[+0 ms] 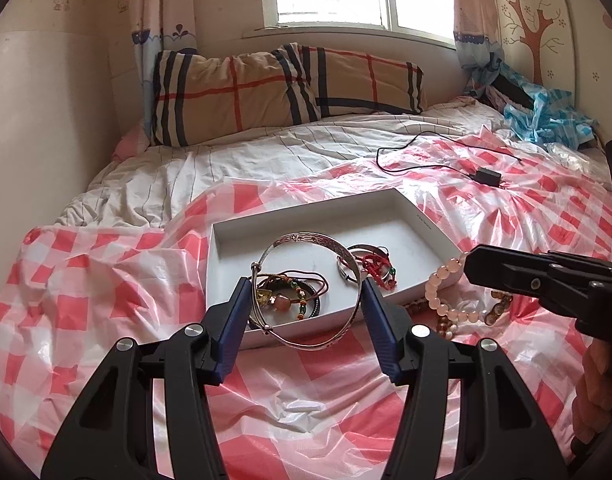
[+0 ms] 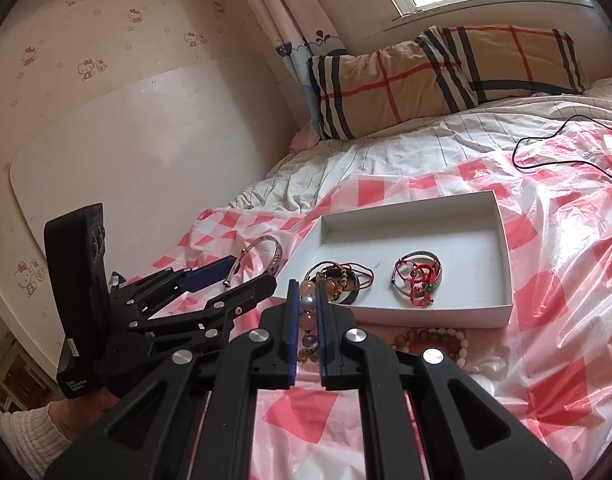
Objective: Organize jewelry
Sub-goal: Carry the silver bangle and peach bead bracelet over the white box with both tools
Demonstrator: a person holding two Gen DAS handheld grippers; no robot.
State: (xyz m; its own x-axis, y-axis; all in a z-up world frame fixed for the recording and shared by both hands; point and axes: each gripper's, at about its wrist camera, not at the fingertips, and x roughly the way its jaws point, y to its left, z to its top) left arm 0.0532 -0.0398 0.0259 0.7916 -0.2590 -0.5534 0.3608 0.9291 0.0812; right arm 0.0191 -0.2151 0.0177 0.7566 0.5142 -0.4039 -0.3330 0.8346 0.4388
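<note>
Bangle in the left gripper, bead bracelet in the right one, both up by the near edge of the box.

Left gripper (image 1: 306, 312) has its blue pads spread wide and pressed on either side of a silver bangle (image 1: 306, 240), held tilted over the near edge of the white box (image 1: 402, 204). Right gripper (image 2: 308, 320) is nearly closed, pinching a pink bead bracelet (image 1: 446, 276) just outside the box's near right corner. Inside, a cord-and-bead tangle (image 2: 340, 278) lies at the near left, a red-cord bangle (image 2: 418, 276) beside it. A wooden bead strand (image 2: 426, 338) lies on the checked plastic sheet (image 1: 86, 300) by the box's near wall.
</note>
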